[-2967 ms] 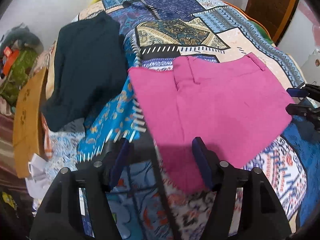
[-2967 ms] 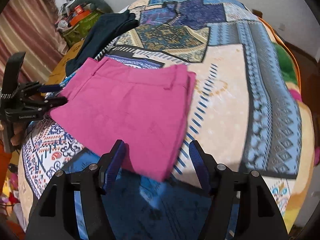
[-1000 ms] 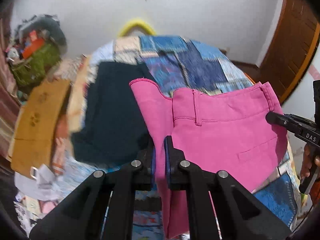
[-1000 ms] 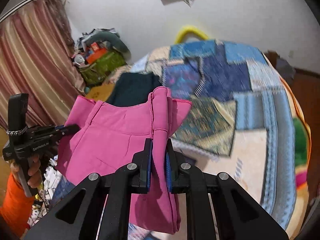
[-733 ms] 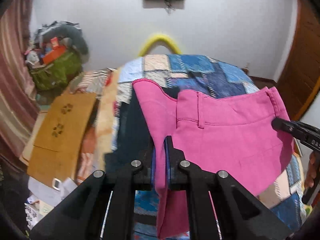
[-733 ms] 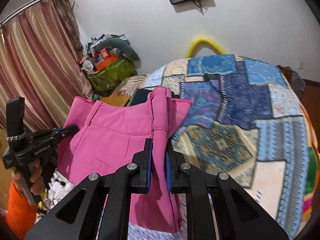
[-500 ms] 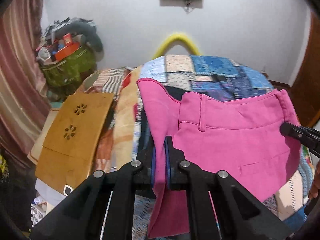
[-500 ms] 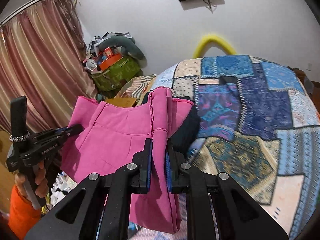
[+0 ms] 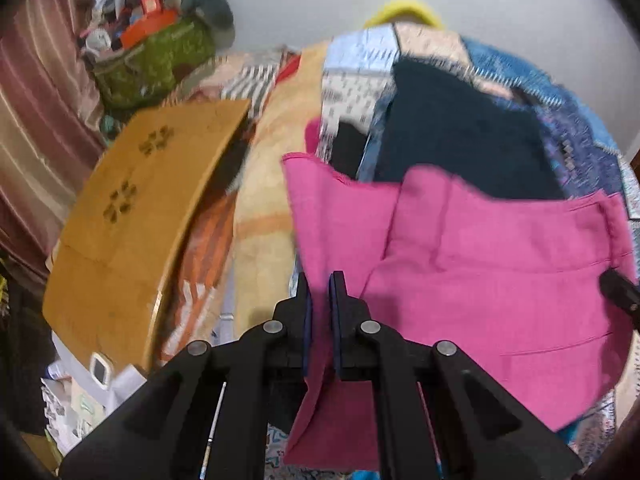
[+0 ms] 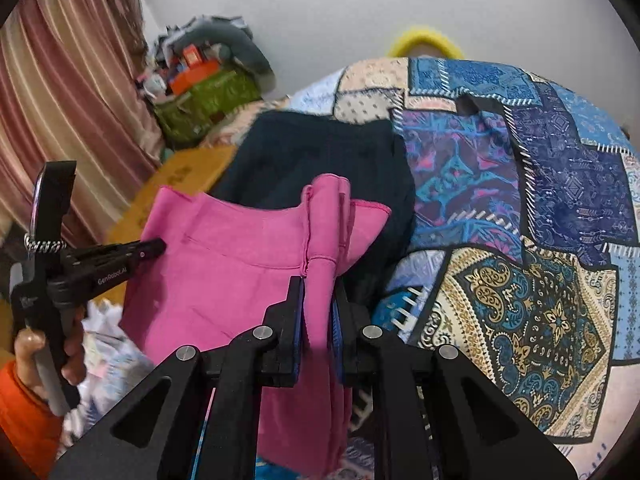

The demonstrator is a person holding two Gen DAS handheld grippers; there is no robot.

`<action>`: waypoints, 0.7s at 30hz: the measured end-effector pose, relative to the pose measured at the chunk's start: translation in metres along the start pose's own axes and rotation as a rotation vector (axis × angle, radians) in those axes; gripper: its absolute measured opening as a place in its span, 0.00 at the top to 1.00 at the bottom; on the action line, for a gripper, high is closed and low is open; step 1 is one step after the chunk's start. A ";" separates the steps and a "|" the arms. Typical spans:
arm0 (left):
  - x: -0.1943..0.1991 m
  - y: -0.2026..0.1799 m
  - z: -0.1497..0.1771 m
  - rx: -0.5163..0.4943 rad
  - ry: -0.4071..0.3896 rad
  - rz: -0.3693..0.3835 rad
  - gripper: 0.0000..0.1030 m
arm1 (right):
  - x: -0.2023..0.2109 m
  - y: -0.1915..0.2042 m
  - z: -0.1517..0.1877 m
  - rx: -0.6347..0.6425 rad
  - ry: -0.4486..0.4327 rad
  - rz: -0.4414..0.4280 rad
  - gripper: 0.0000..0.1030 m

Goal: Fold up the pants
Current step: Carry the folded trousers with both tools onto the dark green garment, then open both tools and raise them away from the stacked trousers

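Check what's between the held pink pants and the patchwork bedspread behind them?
A dark folded garment lies on the patchwork bedspread directly behind the pink pants. The right wrist view shows it best; the left wrist view shows it blurred.

The scene is being viewed from two fisheye cameras, each looking forward and downward along its own gripper's fingers. The left gripper [image 9: 319, 312] is being seen close up in the left wrist view, the right gripper [image 10: 318, 316] likewise in the right. The pink pants [image 9: 480, 264], the dark garment [image 10: 312, 160] and the patchwork bedspread [image 10: 560, 208] are being shared by both views.
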State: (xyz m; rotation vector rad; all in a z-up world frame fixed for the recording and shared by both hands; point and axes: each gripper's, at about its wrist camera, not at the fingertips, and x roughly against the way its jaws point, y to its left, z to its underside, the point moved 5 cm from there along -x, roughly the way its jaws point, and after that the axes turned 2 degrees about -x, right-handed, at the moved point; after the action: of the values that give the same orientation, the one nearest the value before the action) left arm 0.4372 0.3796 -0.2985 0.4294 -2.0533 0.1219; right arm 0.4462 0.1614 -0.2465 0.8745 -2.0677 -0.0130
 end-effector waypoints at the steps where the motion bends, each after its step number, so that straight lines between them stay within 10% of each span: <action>1: -0.007 0.002 0.004 0.005 0.014 0.002 0.88 | -0.001 -0.001 0.001 0.011 0.002 0.010 0.82; 12: 0.043 0.008 0.028 -0.035 0.007 0.015 0.66 | 0.058 0.003 0.003 0.055 -0.035 0.048 0.76; 21: 0.214 -0.007 0.044 -0.077 -0.275 0.087 0.66 | 0.198 0.057 -0.006 0.140 -0.285 0.002 0.76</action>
State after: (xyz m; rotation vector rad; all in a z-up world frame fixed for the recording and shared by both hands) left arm 0.3088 0.3082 -0.1371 0.3232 -2.3399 0.0367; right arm 0.3427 0.0896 -0.0827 1.0036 -2.3576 0.0082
